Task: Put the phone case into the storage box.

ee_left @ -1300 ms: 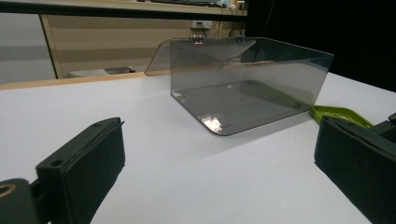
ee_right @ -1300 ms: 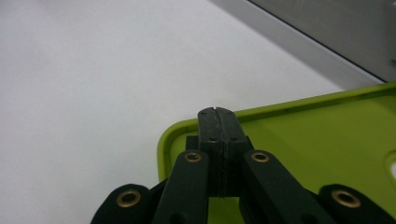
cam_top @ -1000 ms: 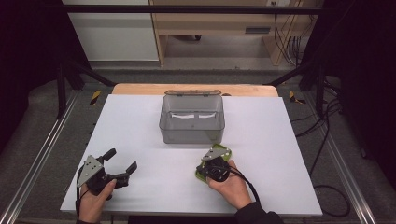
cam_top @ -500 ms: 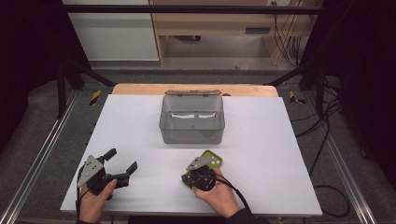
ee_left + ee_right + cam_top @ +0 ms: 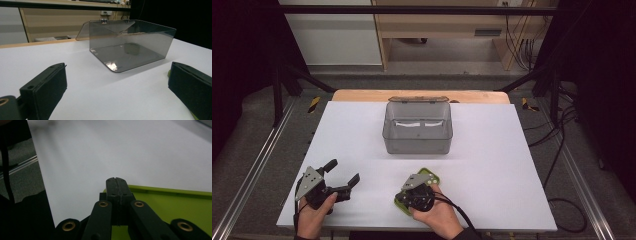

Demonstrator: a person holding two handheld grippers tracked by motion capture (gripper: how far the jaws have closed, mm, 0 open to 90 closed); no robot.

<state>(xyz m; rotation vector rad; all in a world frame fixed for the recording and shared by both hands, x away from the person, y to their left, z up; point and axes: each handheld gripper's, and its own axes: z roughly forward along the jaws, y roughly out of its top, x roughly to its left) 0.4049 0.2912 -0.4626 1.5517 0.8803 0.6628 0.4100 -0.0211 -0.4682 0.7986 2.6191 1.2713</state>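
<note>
The right gripper (image 5: 408,196), jaws pressed together on the green tray's (image 5: 175,205) edge, holds it at lower centre. The left gripper (image 5: 343,176) waits spread apart, lower left. Next likely: carrying it to the box (image 5: 418,127).

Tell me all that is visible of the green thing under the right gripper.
The green tray is a flat, lime-green piece with a raised rim and rounded corners, plastic by its look. It lies near the front edge of the white table, in front of the grey box and apart from it. The right gripper is shut on its rim and covers much of it.
</note>
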